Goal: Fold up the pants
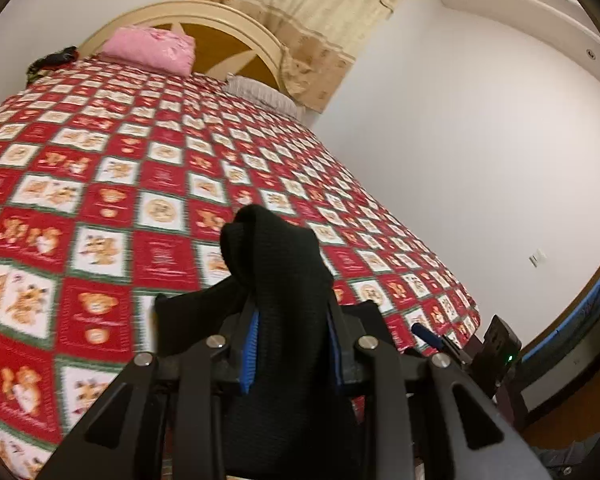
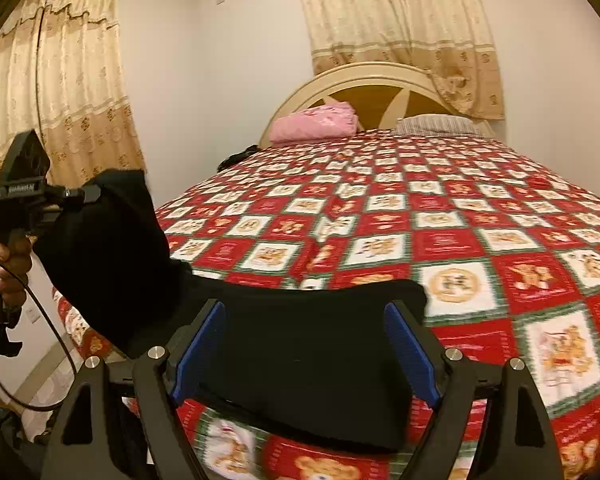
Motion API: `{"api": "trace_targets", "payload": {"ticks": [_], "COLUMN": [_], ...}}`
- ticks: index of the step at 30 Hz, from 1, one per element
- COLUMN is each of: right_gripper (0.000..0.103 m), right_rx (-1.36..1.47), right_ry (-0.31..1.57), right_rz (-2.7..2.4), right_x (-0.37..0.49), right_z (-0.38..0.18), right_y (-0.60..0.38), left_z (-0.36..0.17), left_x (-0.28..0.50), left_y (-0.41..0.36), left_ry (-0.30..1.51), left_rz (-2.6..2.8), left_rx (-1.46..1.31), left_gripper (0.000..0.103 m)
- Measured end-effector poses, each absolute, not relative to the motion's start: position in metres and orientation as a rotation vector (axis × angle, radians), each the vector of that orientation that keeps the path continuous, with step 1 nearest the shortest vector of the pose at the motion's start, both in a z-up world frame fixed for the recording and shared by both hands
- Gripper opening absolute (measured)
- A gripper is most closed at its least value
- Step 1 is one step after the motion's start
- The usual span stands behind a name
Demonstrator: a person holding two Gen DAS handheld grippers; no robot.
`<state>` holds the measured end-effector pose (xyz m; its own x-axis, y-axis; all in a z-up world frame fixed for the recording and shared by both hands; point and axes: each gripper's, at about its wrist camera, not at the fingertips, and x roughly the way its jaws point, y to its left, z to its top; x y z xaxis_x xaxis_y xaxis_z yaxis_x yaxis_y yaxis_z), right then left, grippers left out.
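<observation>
the black pants (image 1: 278, 264) are lifted off the bed, bunched and hanging between the two grippers above the near edge of the red, white and green teddy-bear bedspread (image 1: 100, 184). the left gripper (image 1: 292, 316) has its blue-padded fingers (image 1: 249, 354) drawn close together, pinching a thick fold of the dark fabric that rises in a hump beyond the tips and drops away underneath between the arms. in the right wrist view that same gripper (image 2: 74, 196) appears at the far left, raised, gripped by the person's hand (image 2: 8, 268) with a black cable looping below it; the pants (image 2: 300, 344) drape from its tip down and across toward the near middle.

the right gripper (image 2: 308, 348) has its blue pads (image 2: 198, 344) spread wide, one on each side of a broad band of the pants. the cloth fills the gap from pad to pad and its left edge meets the left pad; whether the pads are actually pressing on it cannot be told, as the frame is blurred.

at the far end of the bed, a folded pink blanket (image 2: 314, 122) lies against the arched cream and wood headboard (image 2: 364, 76), with a striped grey pillow (image 2: 436, 125) to its right. some dark clothing (image 2: 238, 158) sits at the far left edge of the bed. beige patterned curtains (image 2: 396, 20) hang behind the headboard and along the left wall.
</observation>
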<state>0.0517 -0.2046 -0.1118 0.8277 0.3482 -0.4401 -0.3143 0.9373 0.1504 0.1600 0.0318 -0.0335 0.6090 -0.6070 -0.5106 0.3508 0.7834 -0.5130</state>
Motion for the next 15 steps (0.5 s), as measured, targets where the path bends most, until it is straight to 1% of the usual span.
{"api": "trace_targets", "payload": {"ticks": [7, 15], "right_gripper": [0.083, 0.083], "right_rx": [0.098, 0.156], "right_ry": [0.478, 0.493], "right_rz": [0.305, 0.234], "right_x": [0.051, 0.059], "right_z": [-0.118, -0.128], "right_y": [-0.229, -0.252], "left_z": [-0.046, -0.077], "left_x": [0.170, 0.183], "left_y": [-0.028, -0.093], "left_ry": [0.793, 0.893], "left_rz": [-0.618, -0.652], "left_rx": [-0.347, -0.271], "left_gripper": [0.029, 0.029]}}
